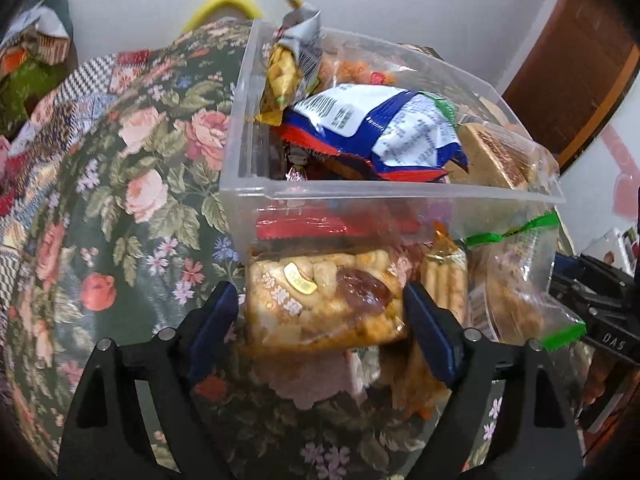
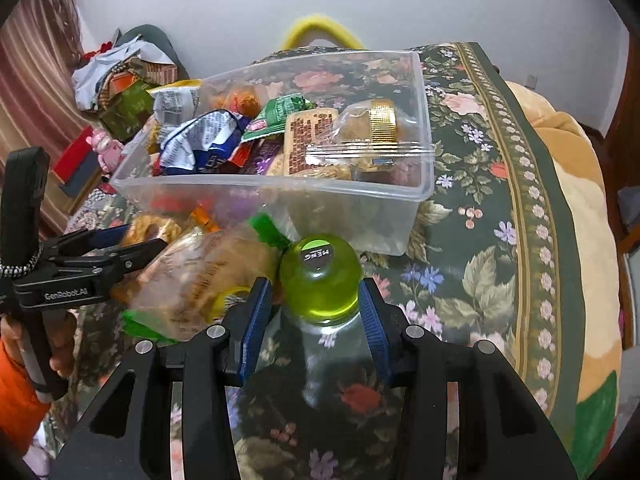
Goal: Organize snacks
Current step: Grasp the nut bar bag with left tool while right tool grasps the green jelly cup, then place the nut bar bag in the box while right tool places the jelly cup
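Observation:
A clear plastic bin (image 1: 360, 194) (image 2: 280, 188) on the floral cloth holds several snack packets, among them a blue and white bag (image 1: 384, 132) (image 2: 200, 140). My left gripper (image 1: 320, 320) is shut on a clear pack of golden-brown snacks (image 1: 324, 300), held just in front of the bin; the gripper also shows in the right wrist view (image 2: 132, 252). My right gripper (image 2: 316, 300) is shut on a green bottle (image 2: 320, 280) in front of the bin's near wall. A clear bag with green trim (image 1: 516, 280) (image 2: 200, 276) lies between the grippers.
The floral cloth (image 1: 132, 216) (image 2: 472, 208) covers the surface. A heap of boxes and wrappers (image 2: 116, 88) and a pink toy (image 2: 106, 150) lie at the far left. A yellow handle (image 2: 320, 28) shows behind the bin. A beige cushion (image 2: 576, 208) lies on the right.

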Demonstrator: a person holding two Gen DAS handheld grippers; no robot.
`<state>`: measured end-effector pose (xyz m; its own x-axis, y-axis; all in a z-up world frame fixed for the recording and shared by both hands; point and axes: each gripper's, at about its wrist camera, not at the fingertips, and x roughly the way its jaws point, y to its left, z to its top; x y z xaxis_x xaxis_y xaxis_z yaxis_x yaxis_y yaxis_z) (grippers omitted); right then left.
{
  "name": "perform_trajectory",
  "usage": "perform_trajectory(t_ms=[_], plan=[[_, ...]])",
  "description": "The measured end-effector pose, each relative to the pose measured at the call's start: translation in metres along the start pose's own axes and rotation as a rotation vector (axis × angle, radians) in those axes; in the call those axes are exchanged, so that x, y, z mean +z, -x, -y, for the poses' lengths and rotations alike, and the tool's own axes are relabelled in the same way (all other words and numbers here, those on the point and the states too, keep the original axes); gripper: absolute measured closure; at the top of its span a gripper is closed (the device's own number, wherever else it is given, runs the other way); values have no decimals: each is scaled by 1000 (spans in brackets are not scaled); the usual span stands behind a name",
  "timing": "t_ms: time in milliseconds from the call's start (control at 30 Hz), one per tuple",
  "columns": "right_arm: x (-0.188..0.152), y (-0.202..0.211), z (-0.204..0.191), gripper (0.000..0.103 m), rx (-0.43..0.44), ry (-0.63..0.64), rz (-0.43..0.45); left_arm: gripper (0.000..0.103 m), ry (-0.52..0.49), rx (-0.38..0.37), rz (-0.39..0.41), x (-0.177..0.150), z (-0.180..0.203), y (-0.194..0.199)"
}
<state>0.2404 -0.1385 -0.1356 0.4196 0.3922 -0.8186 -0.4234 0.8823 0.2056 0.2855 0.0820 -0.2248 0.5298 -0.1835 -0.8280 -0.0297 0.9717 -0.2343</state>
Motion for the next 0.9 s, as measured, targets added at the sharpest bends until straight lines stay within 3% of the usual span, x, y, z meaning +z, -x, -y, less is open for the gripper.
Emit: perform_trajectory(t_ms=[233, 367, 500, 900], plan=[[4, -5, 1, 59, 8, 4, 4, 17, 9, -3, 13, 2, -2, -8], [8, -7, -2, 58, -10, 21, 3, 28, 11, -15, 15, 0, 1, -5], [9, -8, -3, 59, -18, 29, 10, 29, 5, -9, 20, -9, 3, 2], [-1, 21, -4, 60, -41, 20, 70, 29, -52, 48, 99, -23, 14, 56]])
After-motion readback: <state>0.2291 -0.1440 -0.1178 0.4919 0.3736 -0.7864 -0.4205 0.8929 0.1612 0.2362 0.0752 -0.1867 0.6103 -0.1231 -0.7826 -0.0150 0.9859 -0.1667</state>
